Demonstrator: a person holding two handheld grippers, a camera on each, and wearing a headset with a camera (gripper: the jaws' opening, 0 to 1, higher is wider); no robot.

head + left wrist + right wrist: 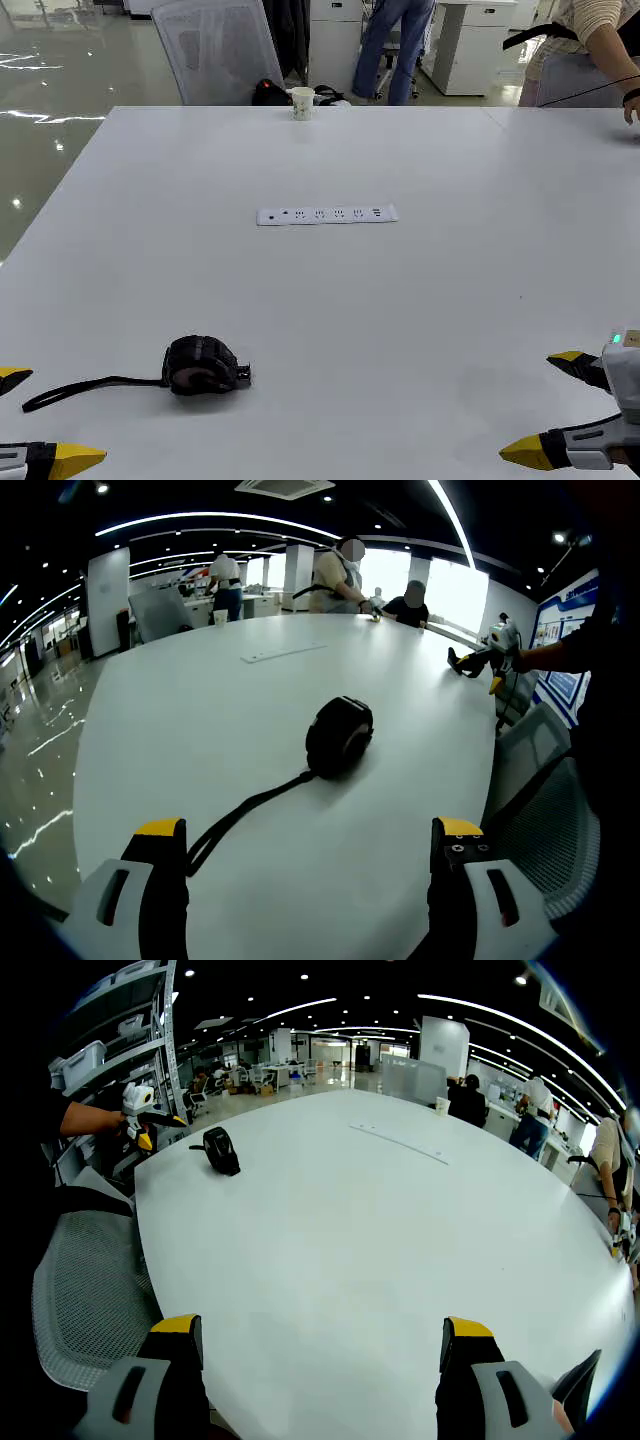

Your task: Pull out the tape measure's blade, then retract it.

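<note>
A black tape measure (203, 366) lies on the white table (330, 300), its black wrist strap (85, 388) trailing to the left; no blade shows outside the case. My left gripper (30, 417) is at the table's near left corner, open, with the strap end just ahead of its yellow-tipped fingers. The left gripper view has the tape measure (340, 735) and strap (245, 813) ahead of the left gripper (308, 832). My right gripper (548, 405) stands open at the near right, holding nothing, far from the tape measure (221, 1150).
A white power strip (327, 215) lies mid-table. A paper cup (302, 103) stands at the far edge. A mesh chair (218, 50) is behind the table. A person (590, 50) leans on the far right corner; another stands behind.
</note>
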